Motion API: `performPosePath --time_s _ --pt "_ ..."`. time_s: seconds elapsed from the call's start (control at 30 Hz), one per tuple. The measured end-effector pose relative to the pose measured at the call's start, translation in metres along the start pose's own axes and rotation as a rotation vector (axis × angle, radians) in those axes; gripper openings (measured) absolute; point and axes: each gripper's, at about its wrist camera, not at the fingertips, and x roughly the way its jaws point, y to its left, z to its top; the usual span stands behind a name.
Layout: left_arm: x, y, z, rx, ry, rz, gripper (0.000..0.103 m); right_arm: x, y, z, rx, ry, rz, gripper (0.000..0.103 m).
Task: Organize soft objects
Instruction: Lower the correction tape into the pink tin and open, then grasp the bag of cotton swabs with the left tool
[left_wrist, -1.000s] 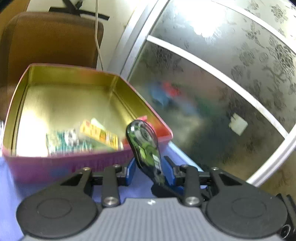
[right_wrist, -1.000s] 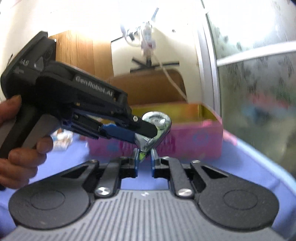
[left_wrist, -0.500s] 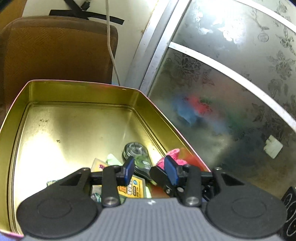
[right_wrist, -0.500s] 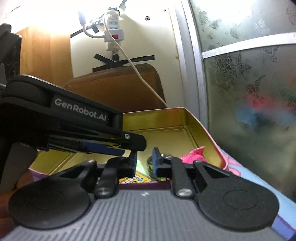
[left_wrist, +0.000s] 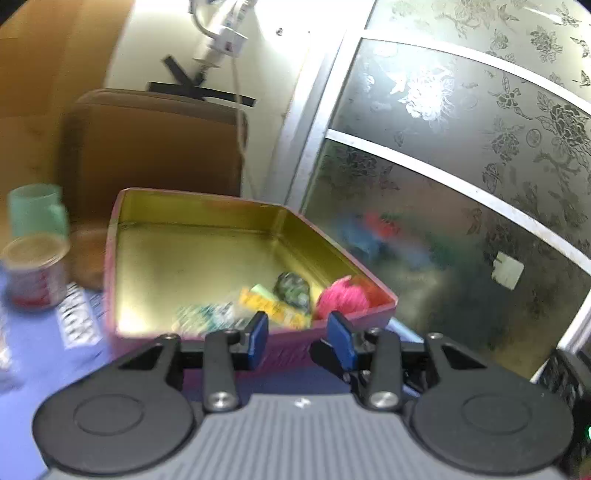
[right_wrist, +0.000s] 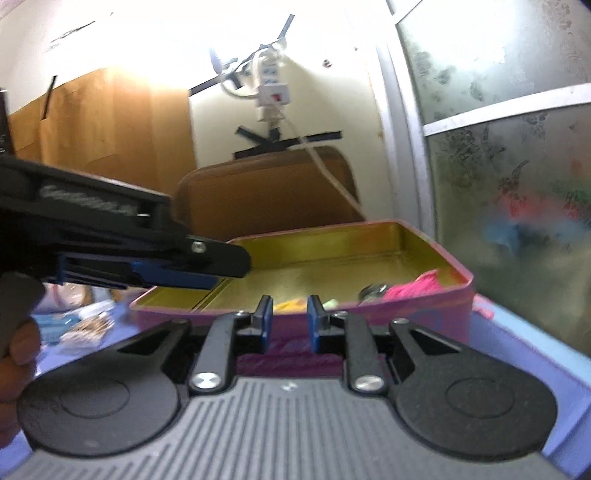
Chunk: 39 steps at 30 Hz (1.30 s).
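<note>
Both my grippers, left gripper (left_wrist: 298, 334) and right gripper (right_wrist: 289, 320), have jaws released and hold nothing, just in front of the pink tin (left_wrist: 207, 343) where the pink fluffy thing (left_wrist: 342, 300) sits in its near right corner.

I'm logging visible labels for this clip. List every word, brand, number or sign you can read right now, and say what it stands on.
Nothing reads clearly in either view.
Left tongs' body: pale lettering, too blurred to read.
Red-and-white can: label blurred, unreadable.
Yellow packet in the pink tin: print blurred, unreadable.
Teal packet beside it: print smeared, unreadable.
Blue cloth left of the tin: white patch with dark marks, unreadable.
</note>
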Motion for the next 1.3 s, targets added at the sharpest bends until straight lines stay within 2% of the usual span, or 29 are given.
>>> performPosePath --time_s 0.17,0.33,0.43,0.5,0.57,0.67,0.77,0.8,0.83,0.87,0.9,0.93,0.97,1.0,1.1,1.3 --pt "-0.037 0.034 -0.037 -0.056 0.032 0.118 0.038 0.002 0.028 -0.011 -0.050 0.092 0.080 0.024" --pt "-0.077 0.086 -0.073 -0.155 0.061 0.303 0.038 0.020 0.061 -0.013 -0.097 0.218 0.245 0.024" --pt "-0.110 0.107 -0.088 -0.222 0.000 0.344 0.037 0.037 0.087 -0.010 -0.134 0.278 0.354 0.024" --pt "-0.127 0.114 -0.093 -0.250 -0.058 0.398 0.038 0.049 0.107 -0.006 -0.177 0.290 0.383 0.024" --pt "-0.138 0.123 -0.096 -0.310 -0.119 0.381 0.038 0.064 0.131 -0.003 -0.218 0.293 0.423 0.025" --pt "-0.139 0.129 -0.095 -0.340 -0.132 0.374 0.039 0.092 0.164 0.000 -0.266 0.310 0.466 0.035" --pt "-0.141 0.126 -0.095 -0.324 -0.140 0.366 0.039 0.118 0.190 -0.004 -0.342 0.345 0.472 0.050" --pt "-0.140 0.126 -0.096 -0.322 -0.141 0.363 0.039 0.125 0.196 -0.006 -0.364 0.357 0.468 0.058" --pt "-0.141 0.127 -0.096 -0.322 -0.143 0.362 0.039 0.134 0.200 -0.009 -0.379 0.376 0.458 0.061" --pt "-0.142 0.129 -0.096 -0.324 -0.147 0.361 0.039 0.142 0.203 -0.012 -0.382 0.401 0.449 0.060" --pt "-0.143 0.130 -0.098 -0.328 -0.149 0.359 0.039 0.149 0.203 -0.015 -0.371 0.433 0.448 0.053" --pt "-0.143 0.130 -0.098 -0.331 -0.151 0.357 0.039 0.155 0.201 -0.020 -0.345 0.469 0.459 0.035" --pt "-0.143 0.130 -0.099 -0.332 -0.152 0.357 0.041 0.153 0.198 -0.019 -0.335 0.460 0.462 0.021" --pt "-0.142 0.131 -0.099 -0.332 -0.151 0.356 0.042 0.150 0.196 -0.018 -0.342 0.461 0.463 0.016" --pt "-0.142 0.132 -0.098 -0.332 -0.148 0.354 0.042 0.132 0.191 -0.023 -0.384 0.430 0.456 0.011" --pt "-0.140 0.136 -0.097 -0.326 -0.132 0.349 0.042 0.082 0.160 -0.029 -0.388 0.406 0.458 0.011"
